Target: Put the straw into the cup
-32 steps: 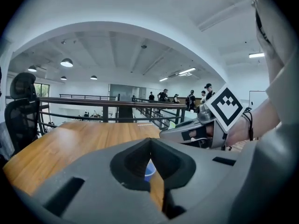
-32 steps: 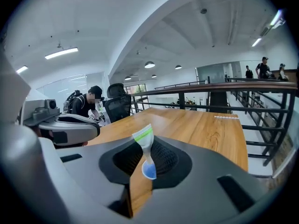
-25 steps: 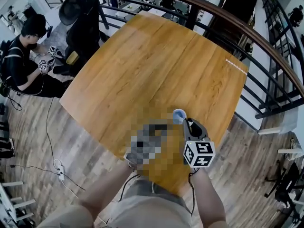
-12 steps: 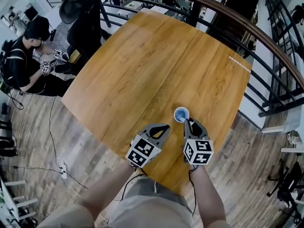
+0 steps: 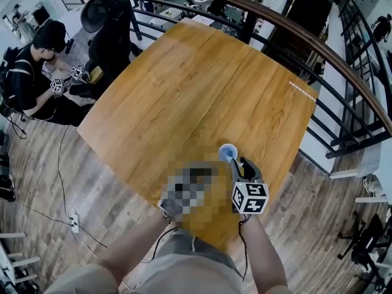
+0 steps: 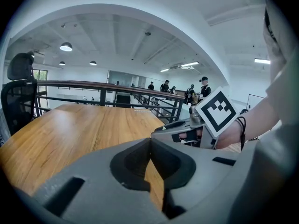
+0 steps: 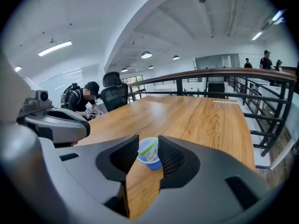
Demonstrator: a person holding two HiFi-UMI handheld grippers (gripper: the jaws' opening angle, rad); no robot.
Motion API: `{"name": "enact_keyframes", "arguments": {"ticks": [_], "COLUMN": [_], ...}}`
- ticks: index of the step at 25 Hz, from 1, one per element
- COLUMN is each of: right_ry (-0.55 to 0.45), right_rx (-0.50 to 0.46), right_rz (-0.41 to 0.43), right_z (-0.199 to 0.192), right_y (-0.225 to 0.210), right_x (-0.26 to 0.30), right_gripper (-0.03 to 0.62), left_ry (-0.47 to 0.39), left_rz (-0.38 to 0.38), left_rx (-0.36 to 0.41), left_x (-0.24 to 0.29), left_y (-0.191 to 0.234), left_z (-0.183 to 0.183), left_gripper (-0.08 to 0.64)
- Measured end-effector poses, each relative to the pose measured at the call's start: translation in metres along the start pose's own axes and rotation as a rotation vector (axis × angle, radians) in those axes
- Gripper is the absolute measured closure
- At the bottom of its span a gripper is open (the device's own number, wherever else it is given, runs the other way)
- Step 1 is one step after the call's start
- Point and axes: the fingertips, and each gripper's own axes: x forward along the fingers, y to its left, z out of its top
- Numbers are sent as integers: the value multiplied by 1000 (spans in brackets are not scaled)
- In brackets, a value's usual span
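Observation:
A small blue cup (image 5: 228,152) stands on the wooden table (image 5: 196,84) near its front right edge. In the right gripper view the cup (image 7: 150,158) holds a green straw (image 7: 149,149) that leans inside it. My right gripper (image 5: 239,161) is just behind the cup; its jaws are opening, and the cup stands at their tips (image 7: 148,143) with no pad pressing on it. My left gripper (image 6: 149,141) hovers to the left with its tips together and nothing in them. A mosaic patch covers it in the head view.
A seated person (image 5: 33,66) works with grippers off the table's far left, next to a black office chair (image 5: 107,17). A dark railing (image 5: 343,84) runs along the far and right sides. A white strip (image 5: 304,89) lies at the table's right edge.
The right gripper has sunk slightly and stays just behind the cup. The left gripper has kept its place.

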Motion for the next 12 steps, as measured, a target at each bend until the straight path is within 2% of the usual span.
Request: {"name": "enact_keyframes", "arguments": {"ticks": [6,12], "right_ry": [-49,-136], "right_rx": [-20,-69], "right_rz": [-2,15], "right_z": [23,72], "right_y": [6,14], "right_x": [-25,-64], "right_gripper": [468,468], "left_ry": [-25,-63], "left_rz": [10,29], "left_rx": [29,56], "left_x": [-16,-37], "left_y": [-11,-16], "left_z": [18,42], "left_gripper": [548,548]}}
